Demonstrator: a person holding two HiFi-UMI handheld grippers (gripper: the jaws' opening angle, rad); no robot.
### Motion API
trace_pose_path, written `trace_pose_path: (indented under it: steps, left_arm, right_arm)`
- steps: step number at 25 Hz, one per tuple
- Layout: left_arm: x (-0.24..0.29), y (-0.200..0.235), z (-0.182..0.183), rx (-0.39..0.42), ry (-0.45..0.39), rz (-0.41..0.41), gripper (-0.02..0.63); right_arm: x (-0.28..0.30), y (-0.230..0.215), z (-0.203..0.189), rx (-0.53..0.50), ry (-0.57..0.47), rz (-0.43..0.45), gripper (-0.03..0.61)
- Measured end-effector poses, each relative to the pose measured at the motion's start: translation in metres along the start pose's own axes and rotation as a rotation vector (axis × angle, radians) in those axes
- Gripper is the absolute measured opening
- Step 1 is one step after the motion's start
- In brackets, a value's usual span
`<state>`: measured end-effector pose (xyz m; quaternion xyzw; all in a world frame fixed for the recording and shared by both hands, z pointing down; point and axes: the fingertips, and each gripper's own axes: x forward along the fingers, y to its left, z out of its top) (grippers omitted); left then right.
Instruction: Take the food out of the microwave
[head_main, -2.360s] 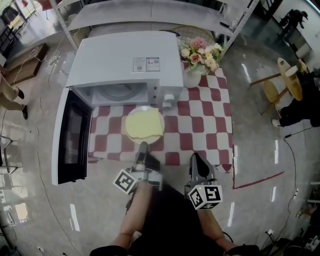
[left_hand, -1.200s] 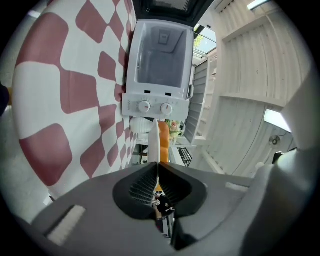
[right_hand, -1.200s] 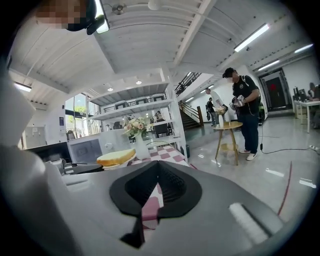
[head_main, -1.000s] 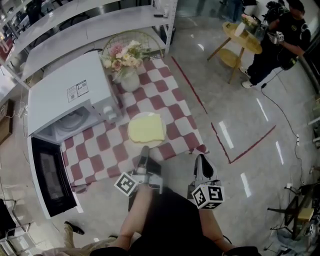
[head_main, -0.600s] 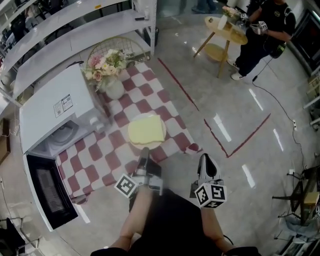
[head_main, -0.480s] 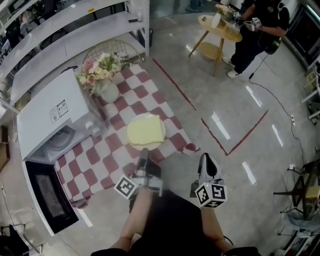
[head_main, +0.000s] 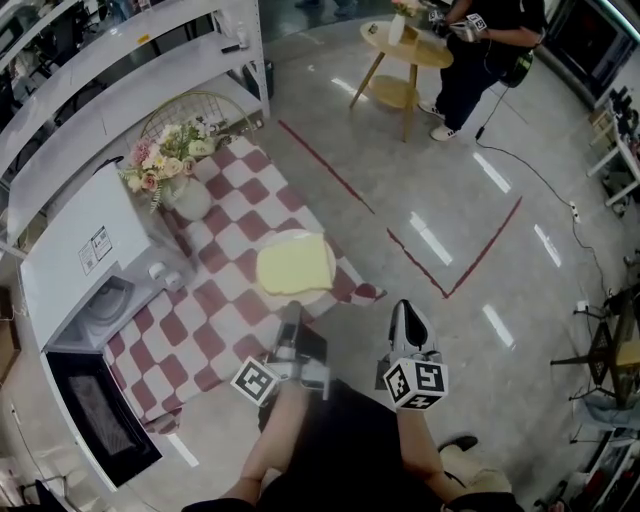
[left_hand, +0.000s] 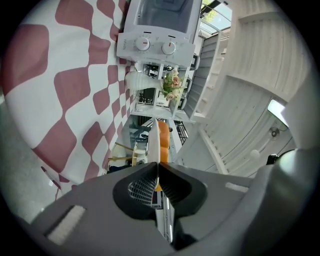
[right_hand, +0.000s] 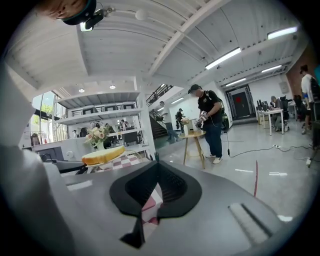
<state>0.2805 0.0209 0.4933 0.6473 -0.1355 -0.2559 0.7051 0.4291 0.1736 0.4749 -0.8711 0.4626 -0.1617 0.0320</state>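
Note:
A white plate (head_main: 272, 291) bearing a flat yellow piece of food (head_main: 293, 264) hangs over the checked tablecloth (head_main: 215, 310), outside the microwave (head_main: 75, 265). My left gripper (head_main: 291, 308) is shut on the plate's near rim. In the left gripper view the plate (left_hand: 154, 142) runs edge-on into the closed jaws of the left gripper (left_hand: 157, 162), the food (left_hand: 163, 137) lying along its right side. My right gripper (head_main: 404, 308) hovers over the floor to the right, shut and empty; the right gripper (right_hand: 157, 162) view shows its tips meeting, with the food (right_hand: 103, 156) off to its left.
The microwave's door (head_main: 95, 415) hangs open at lower left. A vase of flowers (head_main: 160, 165) stands at the table's far end, with white shelves (head_main: 100, 70) behind. On the floor are red tape lines (head_main: 450, 290). Farther off a person (head_main: 490, 40) stands by a round wooden table (head_main: 405, 45).
The view has swung right: microwave and table have slid left in the picture. The plate stays in my left gripper, now farther from the microwave opening. The right gripper stays shut alongside.

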Motion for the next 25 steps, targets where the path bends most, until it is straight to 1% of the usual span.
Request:
trace_pose_path:
  steps: [4,19,25]
  left_arm:
    - [-0.0004,-0.0002,-0.0039,0.001,0.009,0.004,0.023]
    - [-0.0060,-0.0047,0.0021,0.015,0.000,-0.002,0.023]
    - [-0.0065,-0.0065,0.0047,0.025,-0.003,-0.003,0.023]
  right_arm:
    - [-0.0031,0.0018,-0.0016,-0.030,0.002,0.005,0.000]
    - [-0.0047,0.0028,-0.0033,0.006,0.008,0.018,-0.001]
    - [-0.0051,0.0033,-0.0045,0.000,0.010,0.017,0.000]
